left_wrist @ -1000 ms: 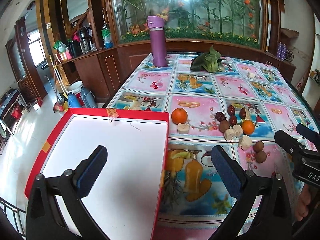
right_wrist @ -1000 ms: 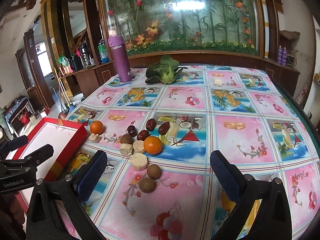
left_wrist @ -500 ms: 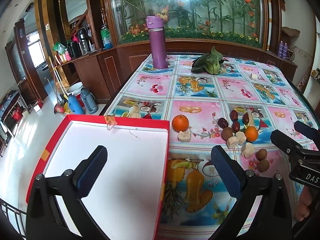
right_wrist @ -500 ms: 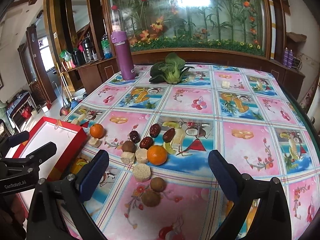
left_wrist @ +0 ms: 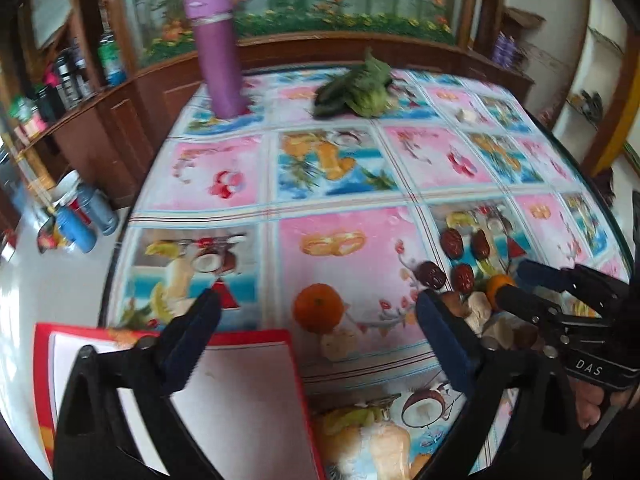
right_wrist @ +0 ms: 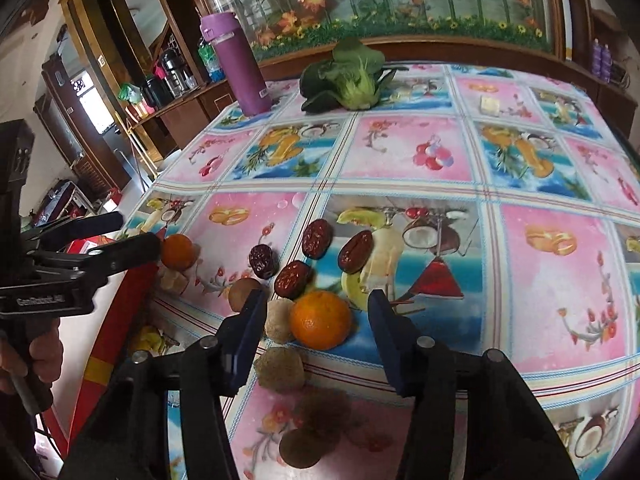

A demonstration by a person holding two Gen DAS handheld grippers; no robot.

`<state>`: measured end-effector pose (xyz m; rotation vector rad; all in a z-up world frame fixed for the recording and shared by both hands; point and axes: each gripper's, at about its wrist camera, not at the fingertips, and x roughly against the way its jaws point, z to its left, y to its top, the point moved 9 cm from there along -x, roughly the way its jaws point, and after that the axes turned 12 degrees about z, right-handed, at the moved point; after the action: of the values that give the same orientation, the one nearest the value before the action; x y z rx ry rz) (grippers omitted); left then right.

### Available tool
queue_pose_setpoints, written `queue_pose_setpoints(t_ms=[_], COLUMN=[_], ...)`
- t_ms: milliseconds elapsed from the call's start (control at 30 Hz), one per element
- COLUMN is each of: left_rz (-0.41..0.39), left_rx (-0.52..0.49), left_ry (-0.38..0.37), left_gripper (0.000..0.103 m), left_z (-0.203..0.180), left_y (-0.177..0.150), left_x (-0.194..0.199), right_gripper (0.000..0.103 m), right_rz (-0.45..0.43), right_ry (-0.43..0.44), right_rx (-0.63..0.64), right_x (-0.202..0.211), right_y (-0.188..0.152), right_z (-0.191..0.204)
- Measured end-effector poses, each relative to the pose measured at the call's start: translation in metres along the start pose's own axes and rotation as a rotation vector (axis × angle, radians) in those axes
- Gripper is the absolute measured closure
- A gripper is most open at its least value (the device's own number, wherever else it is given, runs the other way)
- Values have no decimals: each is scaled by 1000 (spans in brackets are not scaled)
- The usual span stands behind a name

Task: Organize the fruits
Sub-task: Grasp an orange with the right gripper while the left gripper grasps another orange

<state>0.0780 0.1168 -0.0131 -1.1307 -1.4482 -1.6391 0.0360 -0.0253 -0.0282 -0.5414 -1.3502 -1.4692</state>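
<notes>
An orange [right_wrist: 321,320] lies on the flowered tablecloth between the fingers of my open right gripper [right_wrist: 316,312], which straddles it without touching. Several red dates [right_wrist: 318,238] lie just beyond it, with pale round pieces [right_wrist: 280,368] and brown round fruits [right_wrist: 300,448] nearer me. A second orange [left_wrist: 319,307] sits ahead of my open left gripper [left_wrist: 318,312], with a pale piece [left_wrist: 338,344] in front of it. The red-rimmed white tray [left_wrist: 240,400] lies under my left gripper at the table's left. The right gripper [left_wrist: 516,280] shows at the right of the left wrist view over the fruit cluster.
A purple bottle [right_wrist: 238,64] and a leafy green vegetable [right_wrist: 352,76] stand at the table's far side. A small pale block [right_wrist: 490,105] lies far right. The table edge drops to the floor at the left, where blue bottles [left_wrist: 80,226] stand.
Both grippers have moved forward and down toward the fruit. The right gripper now straddles the near orange; the left has come up to the tray's far edge, close to the other orange.
</notes>
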Motion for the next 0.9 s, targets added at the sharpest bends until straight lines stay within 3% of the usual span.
queue_pose_setpoints(t_ms=[333,467,533,633,800,900], left_rz=[109,118,116,119,134,140], left_rx=[-71,-76,-76,-91,-128,-168], left_ry=[-49,-34,-31,-36,-54,-41], left_gripper=[35,38,47,53,67,67], left_z=[-13,-10,-8,-8,-17,-26], left_y=[4,4,4,2,-2,-5], left_x=[-36,-41,-42,-43,-44,-44], right_gripper=[56,58,60,66,69,72], right_rz=[31,27,24,28,42,52], right_ry=[13,4,-1,19,30,39], right_rx=[-1,6,10,9,1,-4], right_x=[-11,-12,-13,-14,-13,-12], right_y=[-2,0,0,0,-1,-2], right_z=[-4,-5,-4,-3,-3,-4])
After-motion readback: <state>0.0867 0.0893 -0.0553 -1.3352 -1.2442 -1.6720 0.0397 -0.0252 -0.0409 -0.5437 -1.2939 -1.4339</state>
